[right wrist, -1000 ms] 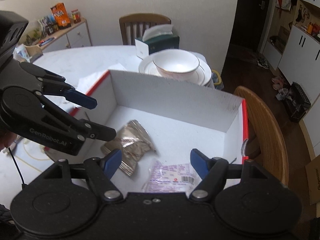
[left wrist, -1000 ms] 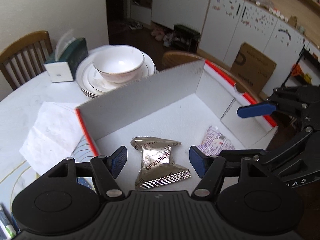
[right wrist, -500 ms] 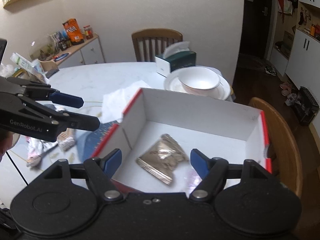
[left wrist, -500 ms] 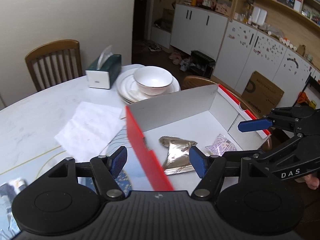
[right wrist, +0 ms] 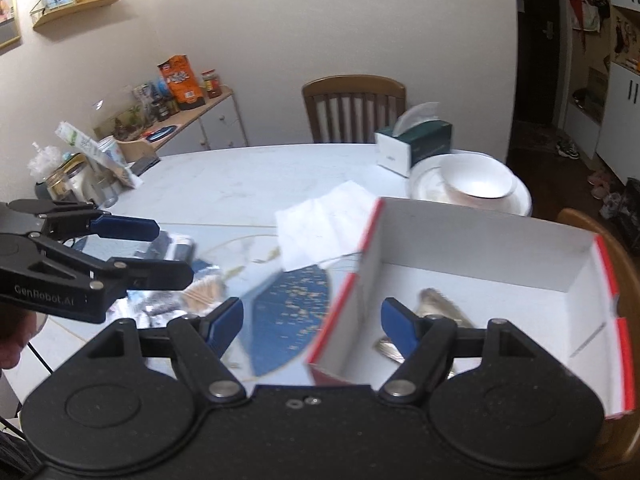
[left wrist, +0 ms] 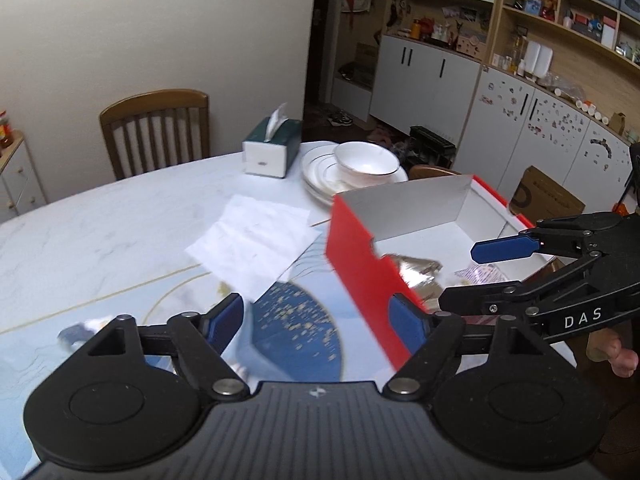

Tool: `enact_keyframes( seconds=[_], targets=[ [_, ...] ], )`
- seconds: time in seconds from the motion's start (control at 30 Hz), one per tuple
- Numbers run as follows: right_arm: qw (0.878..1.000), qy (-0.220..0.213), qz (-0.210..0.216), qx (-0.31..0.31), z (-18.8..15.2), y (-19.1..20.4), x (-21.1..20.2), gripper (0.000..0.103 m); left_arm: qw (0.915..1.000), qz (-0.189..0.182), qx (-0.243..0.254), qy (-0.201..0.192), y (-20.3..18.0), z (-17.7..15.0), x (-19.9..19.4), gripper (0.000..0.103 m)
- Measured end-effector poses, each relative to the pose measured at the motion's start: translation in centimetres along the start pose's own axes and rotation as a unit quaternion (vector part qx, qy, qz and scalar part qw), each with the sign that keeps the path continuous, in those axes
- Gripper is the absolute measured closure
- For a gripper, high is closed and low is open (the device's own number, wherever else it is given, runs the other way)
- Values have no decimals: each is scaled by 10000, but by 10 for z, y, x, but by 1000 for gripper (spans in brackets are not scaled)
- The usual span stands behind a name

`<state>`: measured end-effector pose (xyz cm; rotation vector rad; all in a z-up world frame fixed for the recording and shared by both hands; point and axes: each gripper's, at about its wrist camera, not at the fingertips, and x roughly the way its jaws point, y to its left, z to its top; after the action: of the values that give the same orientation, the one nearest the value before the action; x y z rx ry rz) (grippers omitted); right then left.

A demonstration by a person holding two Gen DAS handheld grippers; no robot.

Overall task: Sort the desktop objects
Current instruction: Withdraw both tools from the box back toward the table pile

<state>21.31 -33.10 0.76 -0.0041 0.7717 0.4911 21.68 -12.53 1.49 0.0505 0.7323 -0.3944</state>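
Left gripper (left wrist: pixel 316 316): jaws opening, blue pads wide apart, nothing between them but the table's blue, gold-flecked inlay (left wrist: pixel 296 320). Empty.

Right gripper (right wrist: pixel 312 316): blue pads wide apart and gripping nothing. The near corner of the box shows in the gap between them, but untouched.

Box: open red-sided cardboard box with white inside (right wrist: pixel 472 236). In the right wrist view it lies ahead and to the right of the right fingers. In the left wrist view its red side wall (left wrist: pixel 360 276) stands just ahead of the left gripper's right pad. Judged to be the collecting bin, parked at the table edge so both hands reach it.

Sorted so far: crumpled silver foil sachet (right wrist: pixel 436 304) on the box floor, partly behind the right gripper's right pad. A clear plastic packet with pink print (left wrist: pixel 484 274) lies beyond it, seen in the left wrist view only.

Still loose: a cluster of small items (right wrist: pixel 188 280) on the table, ahead and to the left of the right fingers, right by the left gripper's tips. Motion blur is heavy there; possibly cotton swabs and foil packets, not certain.

Other table items: flat white paper napkin (left wrist: pixel 256 240) well ahead of the left fingers; dark green tissue box (left wrist: pixel 272 146) and white gold-rimmed bowl on stacked plates (left wrist: pixel 366 160) far ahead. Probably not part of the sort.

Step, judged: both hands empty over the table, the left one nearest the loose cluster. Open fingers suit a fresh pick from that pile.

Risk, judged: thin, slippery wrappers lying flat may slide away from the closing pads.
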Motion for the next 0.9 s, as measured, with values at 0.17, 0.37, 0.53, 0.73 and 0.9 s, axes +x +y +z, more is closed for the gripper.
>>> enact_keyframes(
  seconds=[0.17, 0.37, 0.53, 0.73, 0.9],
  targets=[
    [9999, 78, 35, -94, 1, 32, 11, 27, 9998, 51, -194, -13, 31, -20, -17, 22],
    [9997, 140, 82, -160, 0, 69, 25, 27, 9992, 130, -370, -91, 67, -41, -39, 16],
    [9996, 202, 93, -177, 0, 94, 37, 27, 9988, 190, -445, -104, 93, -60, -53, 1],
    [9992, 327, 78, -210, -3, 121, 58, 27, 9983, 209, -536, -32, 124, -88, -64, 1],
    [9988, 422, 13, -228, -6, 137, 74, 27, 9975, 248, -656, 43, 147, -110, -70, 1]
  ],
)
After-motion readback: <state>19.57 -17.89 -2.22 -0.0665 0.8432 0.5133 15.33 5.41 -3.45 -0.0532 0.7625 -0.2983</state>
